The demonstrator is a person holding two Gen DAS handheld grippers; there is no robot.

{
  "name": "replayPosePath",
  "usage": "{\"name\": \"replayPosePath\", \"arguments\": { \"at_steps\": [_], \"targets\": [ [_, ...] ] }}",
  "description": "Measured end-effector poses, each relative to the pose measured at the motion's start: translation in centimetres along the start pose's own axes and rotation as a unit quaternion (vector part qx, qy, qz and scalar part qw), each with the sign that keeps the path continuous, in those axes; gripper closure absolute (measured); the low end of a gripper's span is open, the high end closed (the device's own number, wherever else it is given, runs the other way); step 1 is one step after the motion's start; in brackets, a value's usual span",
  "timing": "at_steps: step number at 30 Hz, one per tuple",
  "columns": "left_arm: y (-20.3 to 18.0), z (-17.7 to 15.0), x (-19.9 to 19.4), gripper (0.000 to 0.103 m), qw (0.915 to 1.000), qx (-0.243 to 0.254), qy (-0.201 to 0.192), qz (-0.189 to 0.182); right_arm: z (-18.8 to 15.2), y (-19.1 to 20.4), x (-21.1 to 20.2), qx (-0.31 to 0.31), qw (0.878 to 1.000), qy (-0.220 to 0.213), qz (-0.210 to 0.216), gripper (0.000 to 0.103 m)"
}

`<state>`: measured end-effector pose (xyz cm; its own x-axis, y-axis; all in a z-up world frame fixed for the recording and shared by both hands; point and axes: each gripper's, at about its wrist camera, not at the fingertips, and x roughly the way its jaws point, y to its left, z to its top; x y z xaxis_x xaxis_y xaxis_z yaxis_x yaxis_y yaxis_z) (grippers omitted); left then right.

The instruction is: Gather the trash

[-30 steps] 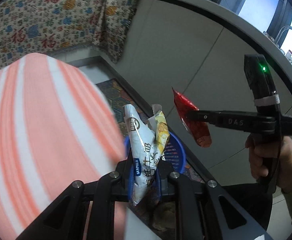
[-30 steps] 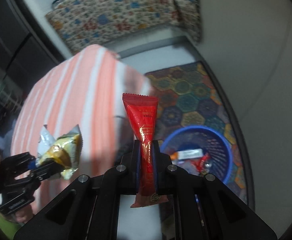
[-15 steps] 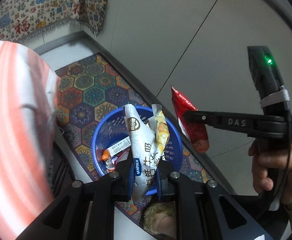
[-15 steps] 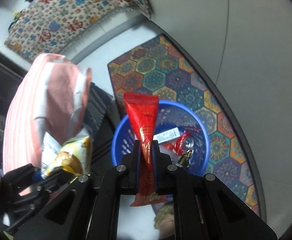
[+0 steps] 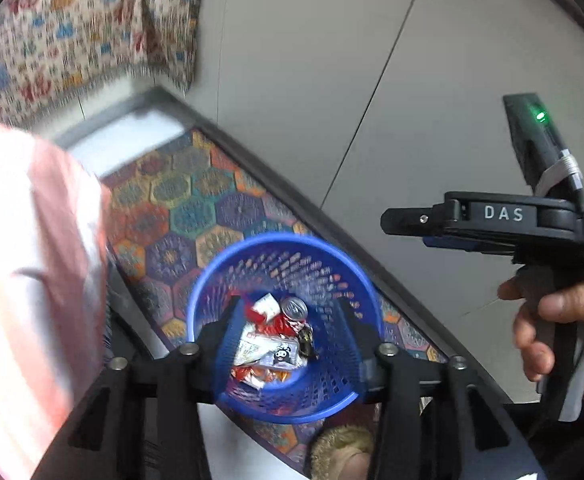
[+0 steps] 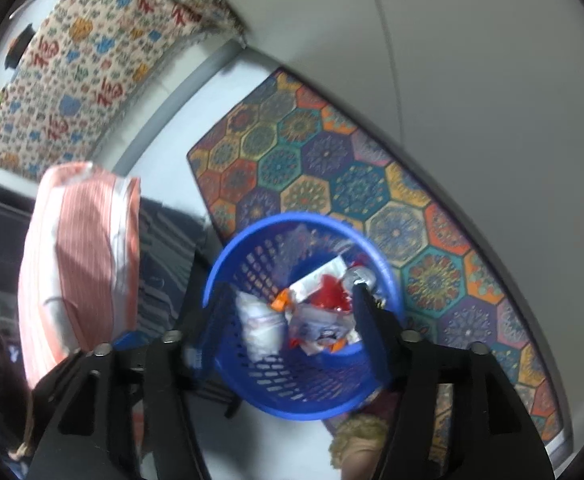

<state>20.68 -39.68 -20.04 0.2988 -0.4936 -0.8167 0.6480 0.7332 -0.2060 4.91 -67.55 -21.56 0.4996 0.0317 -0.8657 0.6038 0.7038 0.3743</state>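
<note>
A blue mesh trash basket (image 5: 334, 258) stands on the floor below both grippers and holds several wrappers (image 5: 265, 350) and a can (image 5: 295, 309). It also shows in the right wrist view (image 6: 251, 246), with wrappers (image 6: 320, 320) inside. My left gripper (image 5: 287, 328) is open and empty above the basket. My right gripper (image 6: 292, 312) is open and empty above it too. In the left wrist view the right gripper (image 5: 408, 222) is seen side-on at the right, held in a hand, nothing in it.
A colourful hexagon-patterned mat (image 6: 332, 168) lies under the basket along a grey wall (image 5: 332, 60). An orange-and-white striped cloth (image 6: 79, 248) covers a surface at the left. A patterned cloth (image 6: 91, 60) hangs at the back. A furry slipper (image 6: 356, 440) is near the basket.
Both grippers have opened and dropped their packets into the basket: the white and yellow snack bags from the left, the red packet from the right. Both moved over the basket.
</note>
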Motion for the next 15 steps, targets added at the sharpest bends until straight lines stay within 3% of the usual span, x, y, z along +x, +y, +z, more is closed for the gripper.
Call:
{"name": "replayPosePath", "arguments": {
  "at_steps": [1,2,6,10,15],
  "targets": [
    [-0.3,0.1,-1.0,0.046,0.9999,0.005,-0.012,0.001,-0.1,0.1,-0.7,0.001,1.0,-0.009,0.002,0.009],
    [-0.6,0.1,-2.7,0.038,0.9995,0.01,-0.029,0.005,-0.4,0.4,-1.7,0.0,1.0,-0.021,0.002,0.004],
    [-1.3,-0.1,-8.1,0.014,0.9971,0.009,-0.074,0.013,-2.0,2.5,-5.9,-0.033,0.997,-0.071,-0.019,0.0],
    [-2.2,-1.3,-11.5,0.012,0.995,0.022,-0.089,0.04,-5.5,4.1,-10.4,-0.052,0.991,-0.111,-0.043,0.0],
    [-3.9,-3.4,-14.5,0.011,0.9898,0.036,-0.102,0.093,-10.9,5.8,-15.4,-0.072,0.986,-0.146,-0.041,0.0]
  ]
}}
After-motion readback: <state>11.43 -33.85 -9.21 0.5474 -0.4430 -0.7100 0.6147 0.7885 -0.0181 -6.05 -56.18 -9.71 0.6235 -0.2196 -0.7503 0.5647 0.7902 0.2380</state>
